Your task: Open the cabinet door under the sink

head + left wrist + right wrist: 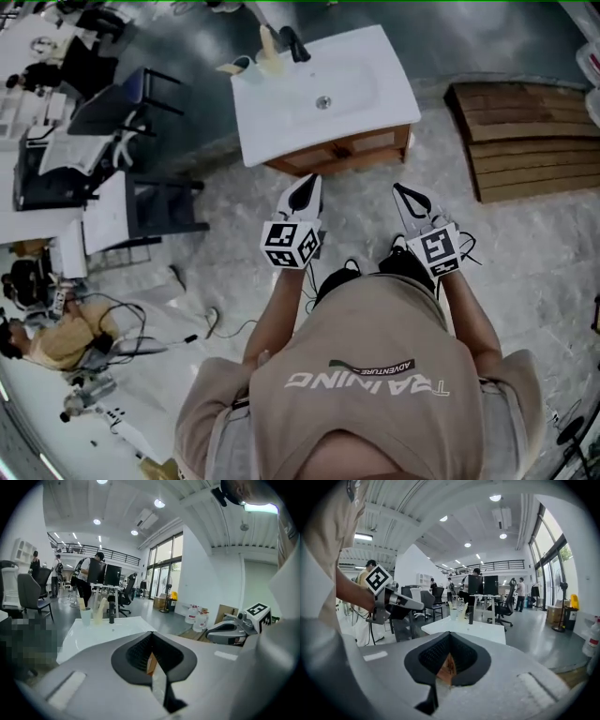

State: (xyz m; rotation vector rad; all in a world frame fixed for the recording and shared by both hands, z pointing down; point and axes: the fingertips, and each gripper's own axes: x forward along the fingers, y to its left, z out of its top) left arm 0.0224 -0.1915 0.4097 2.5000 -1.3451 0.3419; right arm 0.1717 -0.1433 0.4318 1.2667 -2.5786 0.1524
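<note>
A white sink top sits on a wooden cabinet whose door front faces me, with its doors closed. Both grippers hang in the air short of that front and touch nothing. My left gripper points at the cabinet's middle, its jaws pressed together and empty. My right gripper is level with the cabinet's right corner, jaws also together with nothing between them. In the left gripper view the shut left gripper aims over the sink top. The right gripper view shows the shut right gripper and the sink top ahead.
A cup with utensils and a black faucet stand at the sink's back edge. Stacked wooden pallets lie to the right. Office chairs and desks crowd the left, with cables on the floor. Water jugs stand by the far wall.
</note>
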